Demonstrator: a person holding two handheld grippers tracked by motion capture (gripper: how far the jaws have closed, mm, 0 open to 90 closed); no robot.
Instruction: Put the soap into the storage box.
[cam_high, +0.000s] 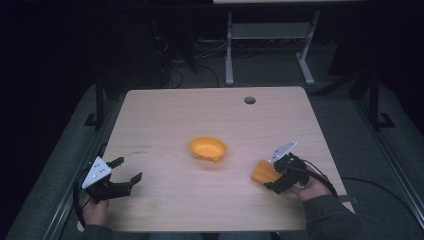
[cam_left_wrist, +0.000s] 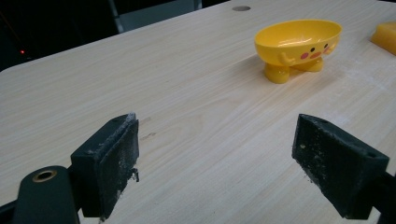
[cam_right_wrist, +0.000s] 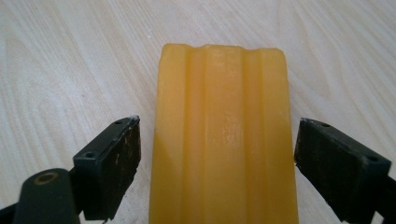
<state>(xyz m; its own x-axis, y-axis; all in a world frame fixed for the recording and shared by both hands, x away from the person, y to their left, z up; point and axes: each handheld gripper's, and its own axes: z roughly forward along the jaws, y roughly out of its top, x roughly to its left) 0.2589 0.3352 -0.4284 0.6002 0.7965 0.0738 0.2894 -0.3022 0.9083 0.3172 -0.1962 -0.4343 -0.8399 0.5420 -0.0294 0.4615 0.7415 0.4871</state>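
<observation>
1. A dim lab or office test room.
2. A pale wood-grain desk (cam_high: 165, 115) with a round cable hole (cam_high: 249, 100) stands on grey carpet (cam_high: 270, 65).
3. Behind it, white metal desk legs (cam_high: 229, 50) and loose black cables (cam_high: 170, 75).

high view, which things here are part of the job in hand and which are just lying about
In the job:
- soap bar, lying between the open jaws of the right gripper
- yellow dish, mid-table, probably where it goes

Standing by or lying about:
- left gripper, open, holding nothing
- table with its grommet hole
</observation>
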